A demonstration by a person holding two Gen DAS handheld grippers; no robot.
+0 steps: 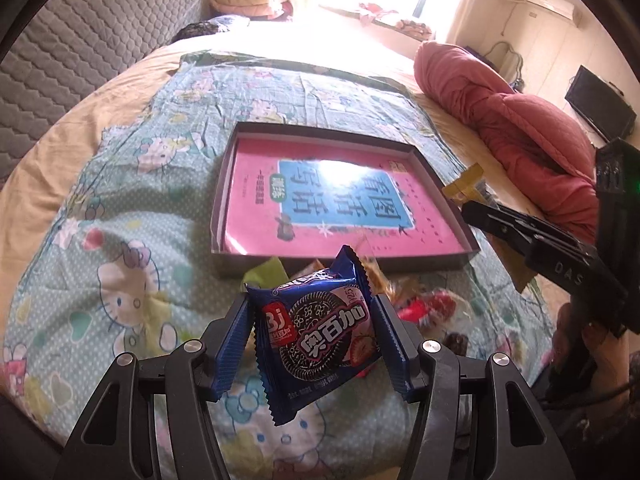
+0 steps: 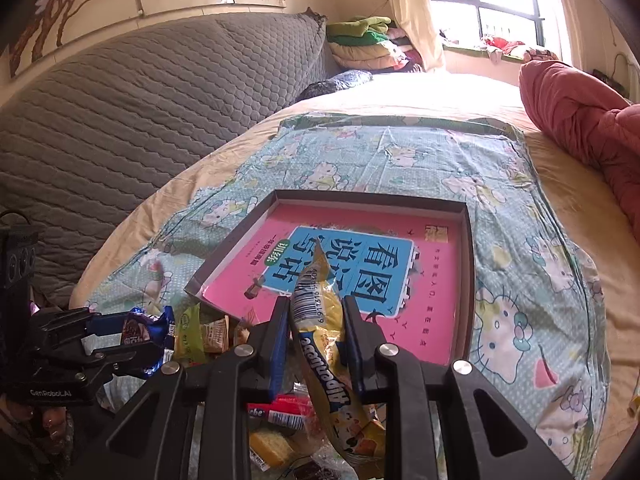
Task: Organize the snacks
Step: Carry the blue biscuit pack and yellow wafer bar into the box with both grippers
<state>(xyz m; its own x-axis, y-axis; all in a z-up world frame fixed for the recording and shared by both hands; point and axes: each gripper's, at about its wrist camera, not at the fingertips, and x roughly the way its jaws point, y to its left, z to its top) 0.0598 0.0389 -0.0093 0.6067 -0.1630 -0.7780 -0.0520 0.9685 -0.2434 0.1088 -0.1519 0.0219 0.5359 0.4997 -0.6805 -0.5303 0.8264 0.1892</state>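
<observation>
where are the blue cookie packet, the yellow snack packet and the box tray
blue cookie packet (image 1: 316,332), left wrist view, printed front face
yellow snack packet (image 2: 316,304), right wrist view, barcode end
box tray (image 2: 467,264), right wrist view, right wall

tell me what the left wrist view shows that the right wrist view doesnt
Only the left wrist view: the front of the blue cookie packet clamped in the left gripper, plus an air conditioner and a dark screen on the far wall.

Only the right wrist view: the yellow snack packet pinched in the right gripper, and a tree mural above the grey headboard.

Both: the shallow box with the pink book, the cartoon cat sheet, the loose snack pile and the red quilt.
</observation>
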